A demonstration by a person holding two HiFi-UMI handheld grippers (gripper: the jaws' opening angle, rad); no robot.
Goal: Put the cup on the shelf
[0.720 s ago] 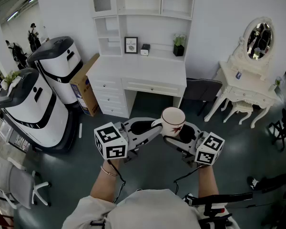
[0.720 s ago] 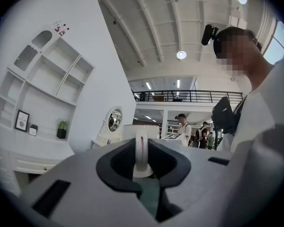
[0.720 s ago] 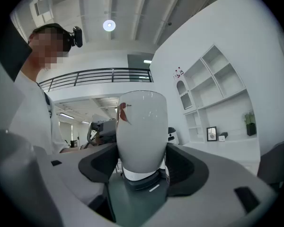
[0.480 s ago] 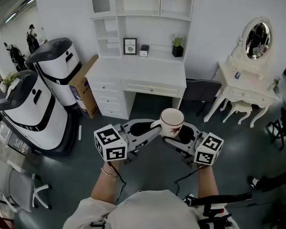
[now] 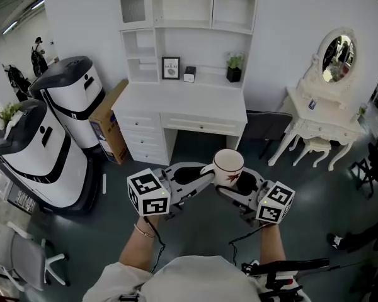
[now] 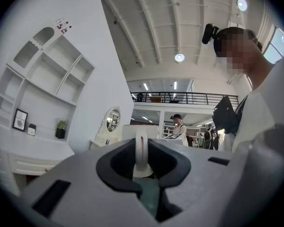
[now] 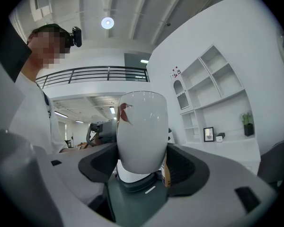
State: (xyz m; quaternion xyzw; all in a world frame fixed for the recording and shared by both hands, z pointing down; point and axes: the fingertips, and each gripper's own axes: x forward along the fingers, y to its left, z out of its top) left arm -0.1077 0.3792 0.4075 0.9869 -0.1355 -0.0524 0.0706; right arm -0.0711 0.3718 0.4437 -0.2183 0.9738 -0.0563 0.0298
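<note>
Nearest the person, well in front of the white desk (image 5: 176, 102) and above the dark floor, the two grippers meet at the white cup (image 5: 228, 163), which stands upright with a red mark on its side. The left gripper (image 5: 205, 172) is clamped on the cup's handle (image 6: 141, 148), the thin loop pinched between its pads. The right gripper (image 5: 240, 182) has its jaws spread wide to either side of the cup's lower body. In the right gripper view a thin gap shows between the cup and the jaw at that view's right.

Left of the desk stand two white-and-black machines (image 5: 72, 96), with a cardboard box (image 5: 108, 121) leaning between the farther one and the desk. Right of the desk are a dark chair (image 5: 264, 124) and, beyond it, a white dressing table (image 5: 321, 121) with an oval mirror (image 5: 335, 50).

At the back of the desk rises the shelf unit (image 5: 211, 8). On its lowest ledge sit a framed picture (image 5: 171, 68), a small white device (image 5: 189, 74) and a potted plant (image 5: 234, 68).
</note>
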